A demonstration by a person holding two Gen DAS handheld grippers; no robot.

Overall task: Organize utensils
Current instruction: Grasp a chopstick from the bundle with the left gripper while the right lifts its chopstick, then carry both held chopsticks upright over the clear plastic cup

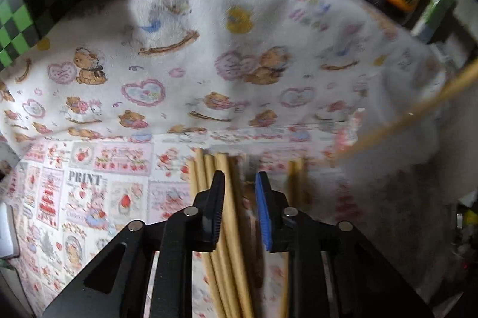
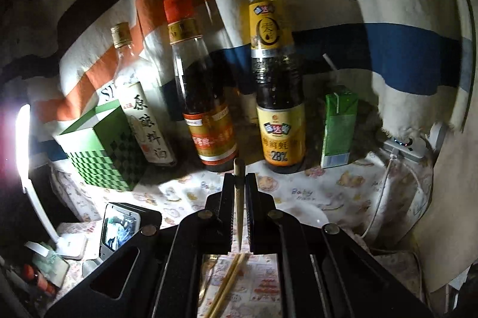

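Left view: the left gripper (image 1: 239, 183) hung part-open and empty over the loose chopsticks (image 1: 222, 228) on the printed cloth (image 1: 98, 192), seemingly lined up to gather them.

Right view: the right gripper (image 2: 239, 183) pinched one chopstick (image 2: 239, 198) upright, likely bound for the green checkered box (image 2: 101, 150).

Bottles (image 2: 270, 79) ahead — green box (image 2: 101, 150) left

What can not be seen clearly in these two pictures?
- Left wrist view: the number of chopsticks on the cloth; the left gripper covers their lower parts.
- Left wrist view: the chopstick at the right is motion-blurred and cut off by the edge.
- Right wrist view: the inside of the green box; its wall hides it.
- Right wrist view: the lower end of the chopstick in the right gripper.
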